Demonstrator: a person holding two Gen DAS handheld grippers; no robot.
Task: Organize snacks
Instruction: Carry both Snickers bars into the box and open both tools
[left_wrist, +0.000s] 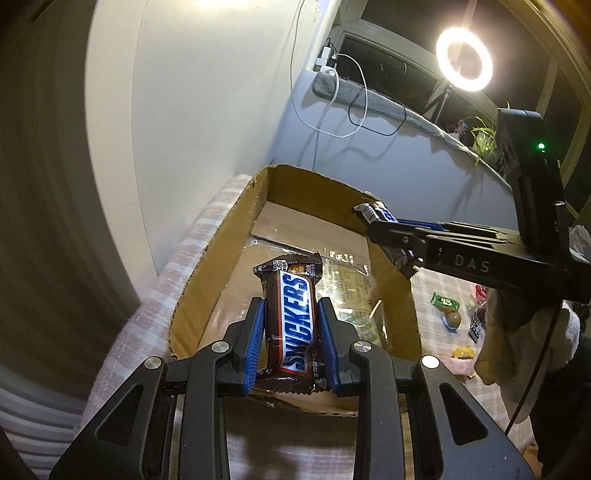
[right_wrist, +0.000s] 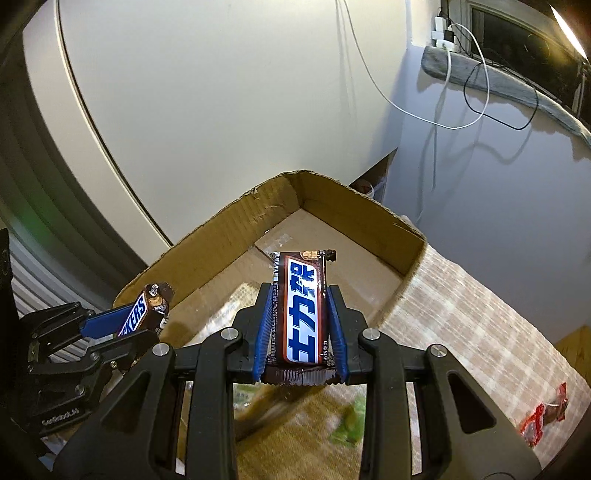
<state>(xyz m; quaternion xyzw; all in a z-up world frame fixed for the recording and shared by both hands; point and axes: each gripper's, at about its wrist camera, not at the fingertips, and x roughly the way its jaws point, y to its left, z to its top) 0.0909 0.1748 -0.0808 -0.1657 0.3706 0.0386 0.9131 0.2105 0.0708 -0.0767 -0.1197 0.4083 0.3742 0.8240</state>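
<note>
Clamped between the blue pads of the left tongs (left_wrist: 291, 325), a Snickers bar (left_wrist: 293, 321) is held lengthwise, its far end jutting past the fingertips over the near wall of the cardboard box (left_wrist: 207, 258). A second bar (right_wrist: 301, 317), its wrapper printed in blue characters, is gripped the same way by the right tongs (right_wrist: 299, 325), which are seen from the left wrist view reaching in over the box's right wall. Both tongs are clenched on their bars and pointed downward toward the box floor, where only a clear plastic sheet (left_wrist: 332, 273) is seen. The step in hand is judged to be the placing of both bars in the box. To do it well, each bar should be lowered until it is close to the floor before the pads are released, so that it is laid flat and not dropped on end; the two should be set side by side, parallel and clear of the walls, and the tongs kept apart to avoid a clash. Beyond the box, on the checked surface (left_wrist: 436, 295), loose snacks are left: a green packet (left_wrist: 446, 302) and a red wrapper (right_wrist: 543, 421).
</note>
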